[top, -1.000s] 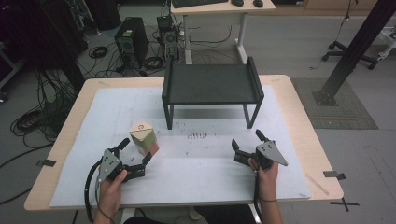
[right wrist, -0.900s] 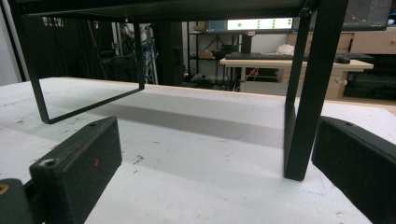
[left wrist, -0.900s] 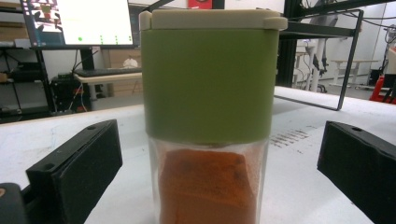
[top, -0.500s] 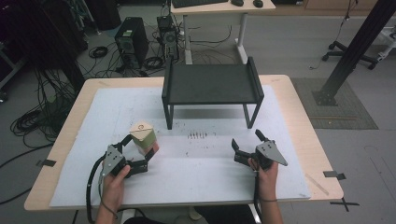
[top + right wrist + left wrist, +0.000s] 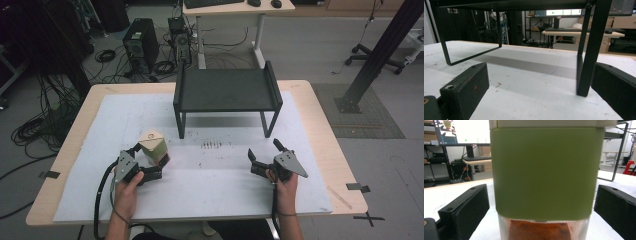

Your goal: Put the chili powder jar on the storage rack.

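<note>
From the high view, the left tool [image 5: 148,161] sits at the jar [image 5: 153,146] on the tabletop [image 5: 80,150], jaws either side; the right tool [image 5: 263,156] rests well apart, spread wide and holding nothing, before the black rack [image 5: 227,90]. In the left gripper view the green-banded jar [image 5: 544,172] stands upright between parted jaws, gaps both sides. In the right gripper view the jaws gape, a rack leg [image 5: 590,50] between them.

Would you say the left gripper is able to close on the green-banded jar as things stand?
Probably yes: the jar stands between the open jaws of the left gripper, a gap showing on each side and nothing between jaw and jar.
</note>
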`<state>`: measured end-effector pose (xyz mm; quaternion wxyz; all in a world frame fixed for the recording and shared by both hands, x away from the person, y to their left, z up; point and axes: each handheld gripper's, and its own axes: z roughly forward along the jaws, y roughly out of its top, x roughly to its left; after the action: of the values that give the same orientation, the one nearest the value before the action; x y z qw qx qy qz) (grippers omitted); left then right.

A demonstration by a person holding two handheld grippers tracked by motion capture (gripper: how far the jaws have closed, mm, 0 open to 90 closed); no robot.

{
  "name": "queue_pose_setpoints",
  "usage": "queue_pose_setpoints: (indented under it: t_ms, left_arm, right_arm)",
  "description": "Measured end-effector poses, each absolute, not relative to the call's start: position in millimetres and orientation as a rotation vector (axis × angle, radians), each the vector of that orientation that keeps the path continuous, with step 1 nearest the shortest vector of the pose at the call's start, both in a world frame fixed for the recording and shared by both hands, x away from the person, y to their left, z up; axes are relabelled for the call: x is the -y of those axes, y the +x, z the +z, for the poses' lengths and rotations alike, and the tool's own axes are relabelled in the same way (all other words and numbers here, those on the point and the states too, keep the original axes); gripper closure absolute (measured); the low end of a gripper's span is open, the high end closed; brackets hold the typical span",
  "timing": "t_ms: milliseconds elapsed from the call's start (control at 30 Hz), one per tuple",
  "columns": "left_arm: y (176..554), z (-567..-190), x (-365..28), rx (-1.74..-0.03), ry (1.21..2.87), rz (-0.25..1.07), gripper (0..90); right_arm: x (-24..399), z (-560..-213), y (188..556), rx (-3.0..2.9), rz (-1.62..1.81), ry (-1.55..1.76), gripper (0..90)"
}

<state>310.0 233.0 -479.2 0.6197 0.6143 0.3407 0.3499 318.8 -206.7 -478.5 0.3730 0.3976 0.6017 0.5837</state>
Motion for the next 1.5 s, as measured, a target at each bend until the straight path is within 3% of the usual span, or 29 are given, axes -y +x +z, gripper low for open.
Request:
queue_pose_setpoints:
  t_ms: [1500]
  left_arm:
    - [315.1, -479.4, -230.1, -0.78, 1.413, 0.807, 0.2]
  right_arm:
    - [207.0, -478.7, 318.5, -1.533, 1.499, 1.02, 1.1]
